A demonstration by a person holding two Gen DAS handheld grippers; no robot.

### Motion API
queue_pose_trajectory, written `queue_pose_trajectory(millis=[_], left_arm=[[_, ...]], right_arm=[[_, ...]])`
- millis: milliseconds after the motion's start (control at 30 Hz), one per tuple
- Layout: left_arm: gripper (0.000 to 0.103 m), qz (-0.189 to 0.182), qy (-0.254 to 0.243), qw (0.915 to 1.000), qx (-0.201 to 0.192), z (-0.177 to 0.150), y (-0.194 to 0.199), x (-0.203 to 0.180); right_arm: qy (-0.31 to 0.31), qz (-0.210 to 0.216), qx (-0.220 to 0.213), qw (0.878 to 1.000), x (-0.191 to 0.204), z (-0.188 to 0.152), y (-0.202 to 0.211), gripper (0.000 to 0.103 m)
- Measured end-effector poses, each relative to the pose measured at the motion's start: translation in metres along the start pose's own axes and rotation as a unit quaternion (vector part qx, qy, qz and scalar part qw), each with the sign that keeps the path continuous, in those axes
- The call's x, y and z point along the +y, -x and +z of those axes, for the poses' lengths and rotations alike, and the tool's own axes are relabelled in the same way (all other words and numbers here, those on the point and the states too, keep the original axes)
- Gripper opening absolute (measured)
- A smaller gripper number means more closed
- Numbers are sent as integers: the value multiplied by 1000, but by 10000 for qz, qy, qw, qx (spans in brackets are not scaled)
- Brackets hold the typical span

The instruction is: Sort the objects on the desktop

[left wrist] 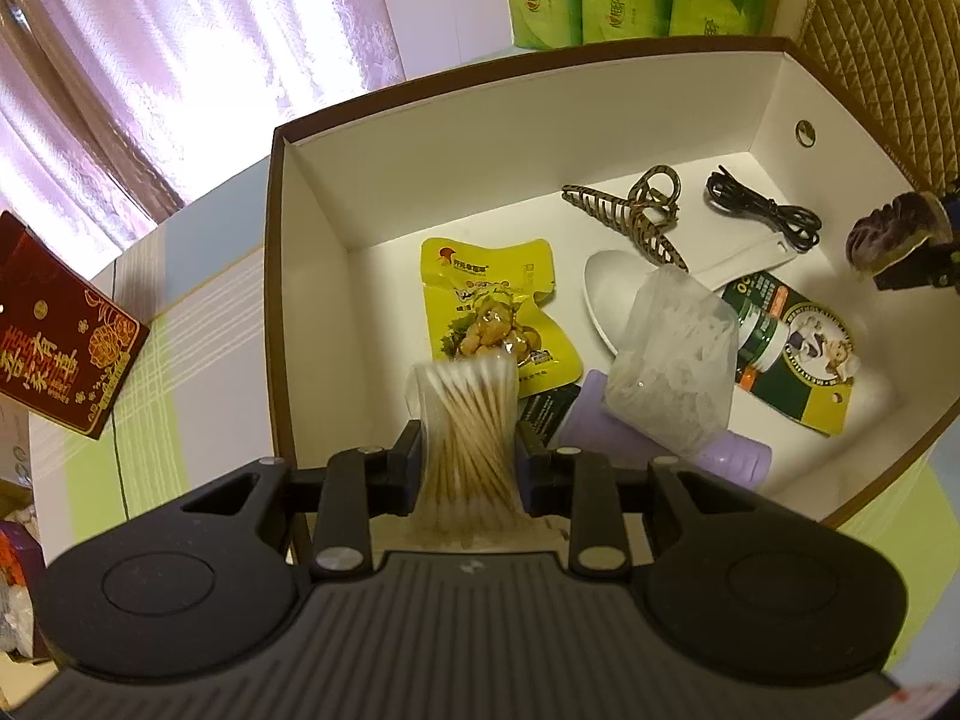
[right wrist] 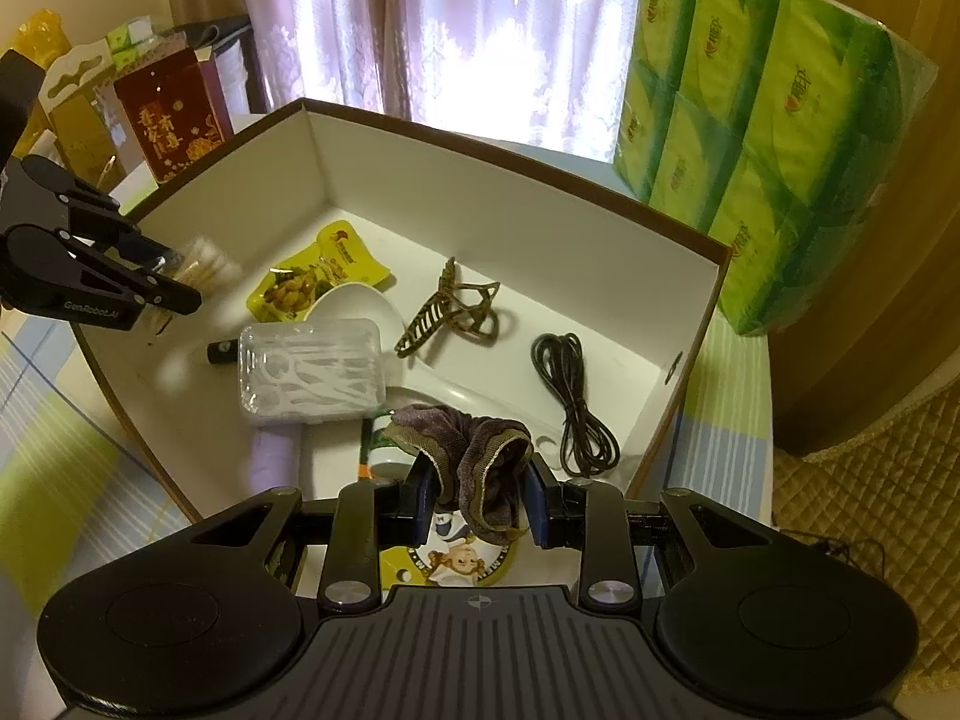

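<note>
Both fingers clenched over the box [left wrist: 312, 240]: left gripper [left wrist: 465, 456] grasps cotton swabs [left wrist: 465, 420], right gripper [right wrist: 480, 504] a scrunchie [right wrist: 480, 450].

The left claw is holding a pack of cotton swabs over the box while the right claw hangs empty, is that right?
Not quite. The left claw does grip the pack of cotton swabs over the box, but the right claw is not empty: the right wrist view shows it shut on a crumpled purple-brown cloth.
</note>
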State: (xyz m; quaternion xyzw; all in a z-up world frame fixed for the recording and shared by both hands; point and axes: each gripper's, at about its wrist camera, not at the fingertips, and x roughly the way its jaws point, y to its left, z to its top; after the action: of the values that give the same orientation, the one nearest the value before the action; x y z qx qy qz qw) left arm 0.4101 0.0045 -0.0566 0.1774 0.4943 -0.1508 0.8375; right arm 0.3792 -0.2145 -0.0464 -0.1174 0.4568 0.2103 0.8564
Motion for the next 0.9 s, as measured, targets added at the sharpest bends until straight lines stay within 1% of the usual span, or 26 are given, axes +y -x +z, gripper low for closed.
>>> queue_pose_trajectory(millis=[33,67,100,267,367,400,500,600,633,700,733,767,900], left_arm=[[26,16,-35,10000,-19,0,0,0],[29,31,-57,10000,-36,0,0,-1],[36,51,-60,10000,-50,0,1,-1],[53,65,-68,9998,-166,0,7,0],[55,38,-49,9998,-199,-1,10,-1],[60,26,-22,9998,-205,-1,11,-1],[67,9,20,9997,-251,-1,16,-1],[68,-33,44,9996,-284,-1,20,-2],[69,-51,54,9995,-294,-1,22,-2],[77,-73,64,9994,-323,-1,26,-3],[79,-74,68,9994,-342,-1,29,-4],[80,-76,76,9993,-365,-1,31,-5],[86,-133,162,9989,-420,-2,39,-7]], right_arm=[[-2,0,1,10000,0,0,0,28],[-1,-2,3,10000,0,0,0,28],[1,-2,5,10000,0,0,0,28],[19,10,20,10000,0,-2,0,28],[44,29,54,10000,2,-3,-1,28],[57,34,69,10000,2,-3,-1,28],[117,52,124,9998,5,-4,-1,28],[159,85,160,9997,7,-3,-2,28],[171,106,160,9997,8,-3,-2,29],[204,152,130,9996,9,-3,-2,46],[236,149,89,9996,10,-3,0,66],[264,123,28,9996,12,-4,1,76],[273,189,-13,9994,14,-5,5,81]])
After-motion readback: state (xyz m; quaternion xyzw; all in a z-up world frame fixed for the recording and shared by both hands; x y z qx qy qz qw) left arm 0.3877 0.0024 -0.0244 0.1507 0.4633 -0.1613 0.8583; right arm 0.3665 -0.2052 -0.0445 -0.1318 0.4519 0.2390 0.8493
